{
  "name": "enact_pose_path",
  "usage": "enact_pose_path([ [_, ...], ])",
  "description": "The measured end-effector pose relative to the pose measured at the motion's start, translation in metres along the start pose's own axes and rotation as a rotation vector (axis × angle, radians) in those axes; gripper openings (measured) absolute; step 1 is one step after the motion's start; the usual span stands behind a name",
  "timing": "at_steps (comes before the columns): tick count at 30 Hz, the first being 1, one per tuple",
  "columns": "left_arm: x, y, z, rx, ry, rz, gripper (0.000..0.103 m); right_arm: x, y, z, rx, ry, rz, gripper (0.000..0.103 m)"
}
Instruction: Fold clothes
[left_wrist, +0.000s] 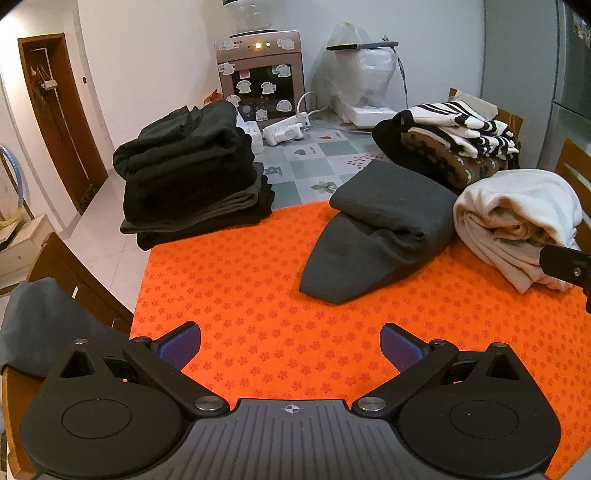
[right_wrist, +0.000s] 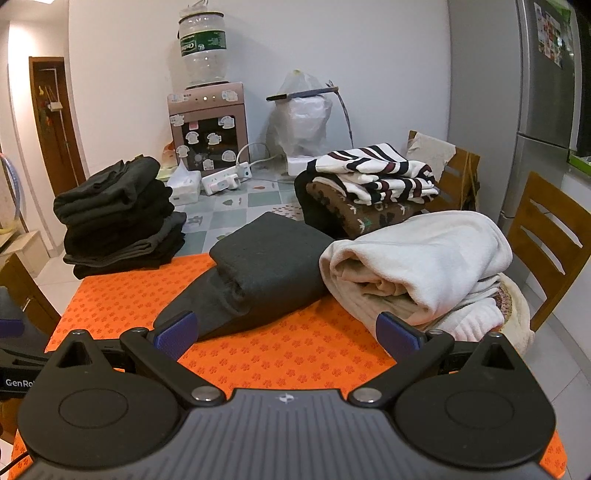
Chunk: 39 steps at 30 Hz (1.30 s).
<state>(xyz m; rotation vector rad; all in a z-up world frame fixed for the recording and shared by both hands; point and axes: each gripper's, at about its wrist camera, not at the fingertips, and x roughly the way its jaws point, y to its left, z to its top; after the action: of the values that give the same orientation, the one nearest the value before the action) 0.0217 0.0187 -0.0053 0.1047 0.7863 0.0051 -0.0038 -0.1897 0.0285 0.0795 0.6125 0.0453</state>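
A dark grey garment (left_wrist: 380, 229) lies roughly folded on the orange mat (left_wrist: 258, 280), a flap spread toward me; it also shows in the right wrist view (right_wrist: 258, 273). A cream garment (left_wrist: 517, 221) is bundled to its right, also seen in the right wrist view (right_wrist: 417, 266). My left gripper (left_wrist: 290, 345) is open and empty over the mat's near part. My right gripper (right_wrist: 286, 332) is open and empty just in front of both garments. Its finger edge shows in the left wrist view (left_wrist: 565, 264).
A stack of folded black clothes (left_wrist: 192, 177) stands at the back left. A striped and brown folded pile (left_wrist: 454, 144) sits at the back right. Behind are a power strip (left_wrist: 288, 129), a water dispenser (right_wrist: 207, 125) and wooden chairs (right_wrist: 546, 236).
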Motion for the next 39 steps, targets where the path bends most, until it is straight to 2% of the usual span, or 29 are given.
enact_pose_path([
  [39,0.017,0.004,0.001,-0.006,0.045,-0.022,0.103,0.018,0.007,0.003,-0.010,0.044,-0.007,0.103],
])
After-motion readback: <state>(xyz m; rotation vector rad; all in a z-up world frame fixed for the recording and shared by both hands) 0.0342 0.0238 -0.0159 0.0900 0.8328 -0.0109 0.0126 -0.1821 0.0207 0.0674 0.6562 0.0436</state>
